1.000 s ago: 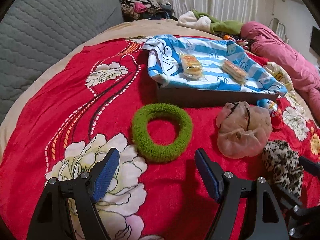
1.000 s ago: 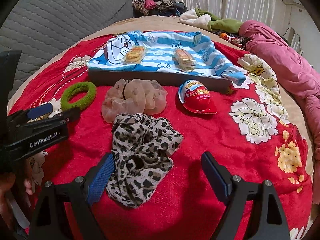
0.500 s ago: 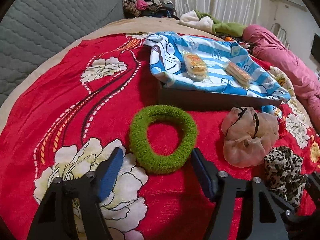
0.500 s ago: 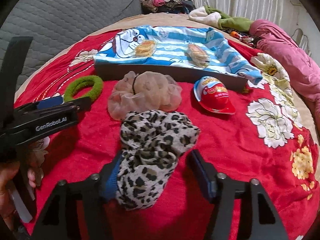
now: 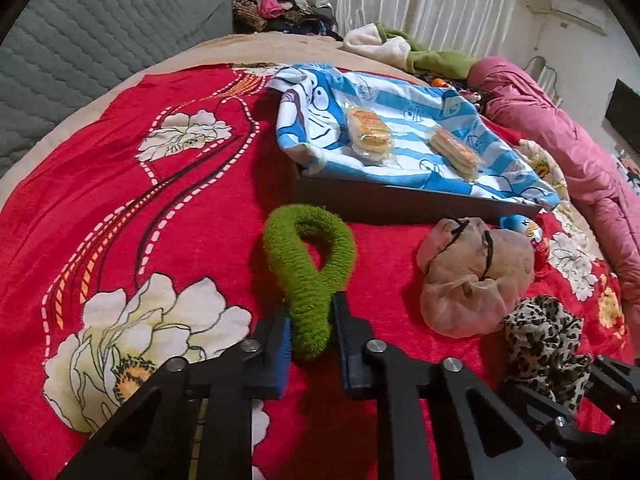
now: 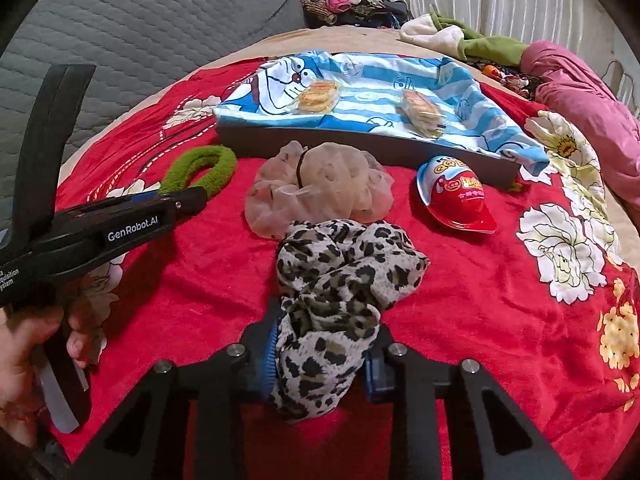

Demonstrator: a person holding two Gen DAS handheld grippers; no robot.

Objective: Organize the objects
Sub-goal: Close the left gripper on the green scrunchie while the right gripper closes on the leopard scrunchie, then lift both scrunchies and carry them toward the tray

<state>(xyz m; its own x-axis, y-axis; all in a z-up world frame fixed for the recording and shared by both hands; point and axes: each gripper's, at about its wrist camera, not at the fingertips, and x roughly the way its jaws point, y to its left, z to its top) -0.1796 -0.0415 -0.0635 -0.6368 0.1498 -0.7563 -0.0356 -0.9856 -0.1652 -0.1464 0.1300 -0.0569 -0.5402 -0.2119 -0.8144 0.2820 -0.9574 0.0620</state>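
A fuzzy green scrunchie [image 5: 308, 264] lies on the red floral blanket, pinched into a narrow loop at its near end by my left gripper [image 5: 310, 344], whose jaws are closing on it. The same green scrunchie [image 6: 200, 168] shows at the left of the right wrist view, beside the left gripper's black body. My right gripper [image 6: 320, 364] has its jaws closing on the near end of a leopard-print scrunchie [image 6: 340, 280], whose fabric bunches between the pads. A beige sheer scrunchie [image 6: 320, 188] and a red egg-shaped toy pack [image 6: 456, 196] lie just beyond.
A dark shallow box [image 6: 360, 140] draped with a blue striped cartoon cloth [image 5: 400, 120] holds two wrapped snack packs [image 5: 370, 132]. A pink quilt [image 5: 568, 136] lies at the right, a grey quilted cover [image 5: 80, 40] at the left. A hand [image 6: 24, 344] holds the left gripper.
Both grippers went from wide open to clamped. The left one squeezed the round green scrunchie into a narrow loop; the right one gathered the leopard-print scrunchie's near end.
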